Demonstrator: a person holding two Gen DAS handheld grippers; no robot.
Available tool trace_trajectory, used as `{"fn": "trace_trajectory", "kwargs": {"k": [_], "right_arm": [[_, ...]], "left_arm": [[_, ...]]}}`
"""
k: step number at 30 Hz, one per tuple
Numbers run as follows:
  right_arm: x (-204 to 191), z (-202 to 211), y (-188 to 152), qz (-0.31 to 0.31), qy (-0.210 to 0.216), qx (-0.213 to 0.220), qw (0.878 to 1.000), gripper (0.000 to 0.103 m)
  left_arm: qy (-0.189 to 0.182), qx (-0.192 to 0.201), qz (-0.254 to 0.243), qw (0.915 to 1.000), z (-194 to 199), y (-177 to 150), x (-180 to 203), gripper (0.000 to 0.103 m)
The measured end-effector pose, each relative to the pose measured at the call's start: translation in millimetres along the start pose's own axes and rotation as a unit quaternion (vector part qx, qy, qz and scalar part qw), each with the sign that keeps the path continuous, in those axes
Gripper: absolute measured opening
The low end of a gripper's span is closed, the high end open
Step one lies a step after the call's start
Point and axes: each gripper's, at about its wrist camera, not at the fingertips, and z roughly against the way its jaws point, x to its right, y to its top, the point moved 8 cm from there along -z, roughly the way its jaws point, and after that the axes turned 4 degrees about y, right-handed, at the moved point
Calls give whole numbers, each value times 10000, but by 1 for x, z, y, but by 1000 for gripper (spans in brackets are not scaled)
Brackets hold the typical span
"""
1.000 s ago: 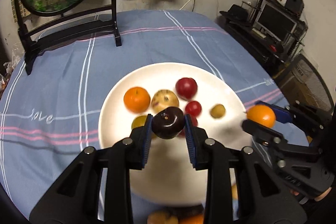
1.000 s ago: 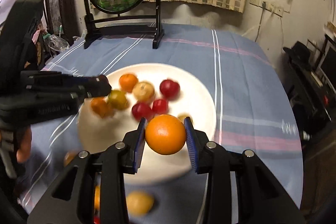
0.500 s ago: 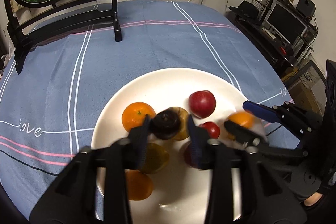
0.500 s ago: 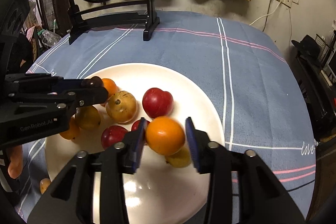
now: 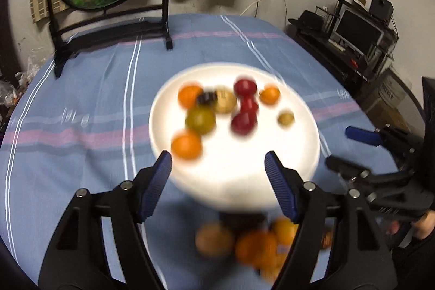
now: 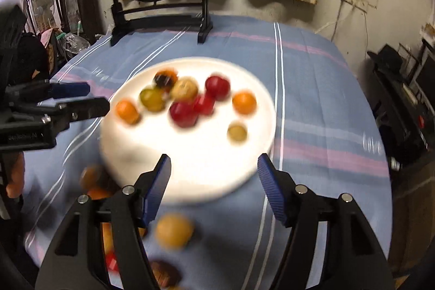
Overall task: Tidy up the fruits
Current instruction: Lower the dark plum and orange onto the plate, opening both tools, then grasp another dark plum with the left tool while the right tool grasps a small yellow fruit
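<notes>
Motion blur smeared the plate [image 5: 272, 181] and every fruit on it, so kinds could not be told. The loose fruits [image 5: 255, 246] on the cloth were blurred too, partly hidden behind the left gripper's fingers [image 5: 282, 189]. In the right view, a dark fruit [image 6: 165, 273] was cut off by the bottom edge.

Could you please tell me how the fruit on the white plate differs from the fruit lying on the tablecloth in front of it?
The plate fruit is spread out on the white plate; the tablecloth fruit is heaped on the blue tablecloth. The plate fruit lies beyond both open grippers; the tablecloth fruit is partly hidden behind them. Both include oranges.
</notes>
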Motion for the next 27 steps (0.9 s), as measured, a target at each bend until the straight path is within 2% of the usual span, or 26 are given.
{"fn": "trace_trajectory", "kwargs": {"k": [2, 6, 13, 21, 27], "right_arm": [[-6, 15, -24, -226, 36, 15, 9997, 67], [-13, 31, -49, -542, 42, 67, 9985, 67], [-26, 51, -76, -560, -101, 73, 9984, 67], [-35, 41, -125, -658, -89, -282, 9974, 67], [-26, 37, -127, -511, -135, -152, 9985, 67]], "left_arm": [[-4, -44, 63, 10000, 10, -22, 0, 73], [-79, -245, 153, 9996, 25, -58, -2, 73], [-155, -171, 296, 9993, 52, -80, -11, 75], [-399, -421, -161, 9982, 57, -121, 20, 75], [-546, -579, -235, 9966, 55, -133, 32, 75]]}}
